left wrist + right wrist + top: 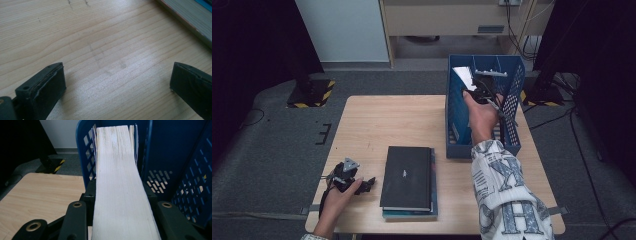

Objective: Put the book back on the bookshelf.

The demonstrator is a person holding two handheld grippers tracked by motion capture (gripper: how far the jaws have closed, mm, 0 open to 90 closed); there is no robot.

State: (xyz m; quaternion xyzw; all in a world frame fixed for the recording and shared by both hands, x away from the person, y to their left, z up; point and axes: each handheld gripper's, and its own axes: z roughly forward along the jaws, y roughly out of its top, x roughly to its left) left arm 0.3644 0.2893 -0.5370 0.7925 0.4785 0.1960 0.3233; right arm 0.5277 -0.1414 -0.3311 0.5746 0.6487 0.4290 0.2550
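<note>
The wooden surface (377, 120) fills the middle of the high view, pale and long-grained, with dark floor around it. At its right end, in the upper right of centre, stands a blue perforated file basket (512, 95) with upright dividers; in the right gripper view its walls (175, 157) rise across the upper right of the frame.

Next in size is a stack of books (408, 182) lying flat at lower centre of the high view, a black-covered one on top and a teal-edged one beneath. Its page edge crosses the upper right corner of the left gripper view (190, 17).

A thick book (120, 190) is the thing in hand. In the right gripper view its cream page block runs from the bottom of the frame up to the top centre, inside the basket's left compartment. In the high view its white edge (464, 77) shows just above the hand, leaning within the basket.

The right hand-held gripper (484, 87) reaches into the basket in the high view, and its black jaws are clamped on the book's two covers.

The left hand-held gripper (354, 182) rests at lower left of the high view, just beside the stack. Its jaws stand wide apart over bare wood, holding nothing.
</note>
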